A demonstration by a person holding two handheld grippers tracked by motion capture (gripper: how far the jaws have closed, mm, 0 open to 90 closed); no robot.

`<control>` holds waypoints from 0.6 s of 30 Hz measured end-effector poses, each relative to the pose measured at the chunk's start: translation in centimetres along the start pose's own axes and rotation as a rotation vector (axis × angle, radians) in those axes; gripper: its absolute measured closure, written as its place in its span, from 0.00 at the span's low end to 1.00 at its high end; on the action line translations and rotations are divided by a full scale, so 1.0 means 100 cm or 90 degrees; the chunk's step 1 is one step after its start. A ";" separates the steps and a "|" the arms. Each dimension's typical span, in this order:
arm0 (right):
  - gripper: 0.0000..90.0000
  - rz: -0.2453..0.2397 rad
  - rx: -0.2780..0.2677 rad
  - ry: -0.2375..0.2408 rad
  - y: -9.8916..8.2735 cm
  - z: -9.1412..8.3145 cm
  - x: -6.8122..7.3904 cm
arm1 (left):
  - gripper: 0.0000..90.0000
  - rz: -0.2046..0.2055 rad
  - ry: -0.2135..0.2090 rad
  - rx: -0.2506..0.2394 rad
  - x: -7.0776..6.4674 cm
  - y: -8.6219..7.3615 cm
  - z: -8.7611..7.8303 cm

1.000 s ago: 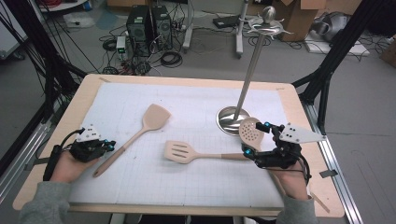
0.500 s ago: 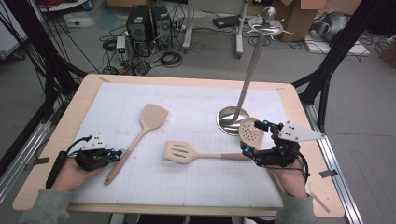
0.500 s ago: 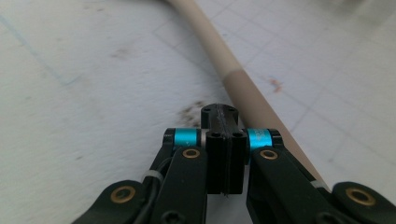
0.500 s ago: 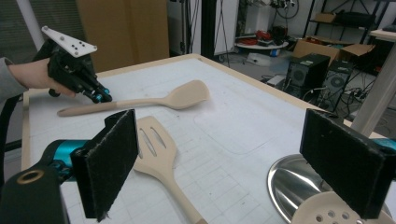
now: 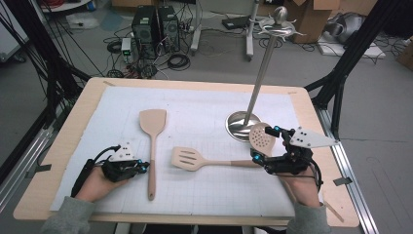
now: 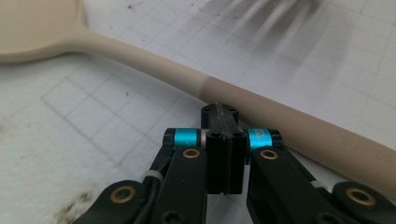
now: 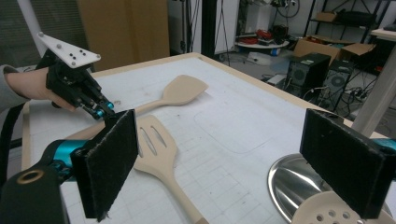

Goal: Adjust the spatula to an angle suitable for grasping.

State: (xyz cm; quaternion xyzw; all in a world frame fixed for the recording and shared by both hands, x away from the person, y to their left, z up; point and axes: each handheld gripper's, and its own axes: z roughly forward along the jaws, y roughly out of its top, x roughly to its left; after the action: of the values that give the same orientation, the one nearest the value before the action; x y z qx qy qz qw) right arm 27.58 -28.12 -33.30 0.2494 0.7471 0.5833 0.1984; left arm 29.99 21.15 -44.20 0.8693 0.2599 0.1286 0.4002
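My left gripper (image 5: 143, 167) is shut, with its tip against the handle of a beige solid spatula (image 5: 152, 146) that lies lengthwise on the white mat. In the left gripper view the closed jaws (image 6: 219, 111) meet that handle (image 6: 261, 105) side-on. A beige slotted spatula (image 5: 190, 159) lies in the middle, its handle running to my right gripper (image 5: 265, 143). That gripper stands open, its pads (image 7: 112, 163) well apart. The slotted spatula (image 7: 156, 149) runs between them, untouched. A perforated skimmer head (image 5: 260, 138) lies by the far jaw, next to the stand's base.
A metal utensil stand (image 5: 258, 78) rises from a round base (image 5: 238, 127) at the right of the white gridded mat (image 5: 204, 105). The wooden table edge (image 5: 58, 146) frames the mat. Computers, cables and boxes sit on the floor beyond.
My left gripper has slid right against the solid spatula's handle. The handle's near end has swung right, so the spatula now lies nearly straight instead of slanted. The right gripper has kept still.
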 end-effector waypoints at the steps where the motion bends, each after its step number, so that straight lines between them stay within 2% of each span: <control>1: 0.12 -0.001 -0.001 0.000 0.000 0.000 0.000 | 0.99 0.004 0.005 -0.003 0.001 0.002 0.000; 5: 0.12 0.006 -0.001 -0.002 0.000 -0.002 0.000 | 0.99 -0.019 0.040 -0.051 0.015 0.016 -0.004; 8: 0.12 0.004 0.000 -0.002 -0.001 -0.002 -0.001 | 0.99 -0.028 0.051 -0.076 0.028 0.031 -0.002; 10: 0.12 0.001 -0.002 0.000 0.000 -0.002 0.000 | 0.99 -0.030 0.053 -0.074 0.032 0.035 0.000; 13: 0.12 0.000 -0.002 0.002 0.000 -0.001 0.000 | 0.99 -0.051 0.053 -0.066 0.040 0.042 0.008; 15: 0.12 0.001 0.001 0.002 0.000 -0.001 0.000 | 0.99 -0.046 0.064 -0.042 0.043 0.045 0.016; 18: 0.12 0.001 0.000 0.003 0.000 -0.001 0.000 | 0.99 -0.045 0.064 -0.040 0.047 0.050 0.025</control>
State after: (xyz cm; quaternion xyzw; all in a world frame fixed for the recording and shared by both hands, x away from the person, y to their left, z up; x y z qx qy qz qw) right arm 27.53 -28.22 -33.31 0.2488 0.7472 0.5841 0.1964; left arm 36.70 19.43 -41.93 0.8391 0.3063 0.1657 0.4178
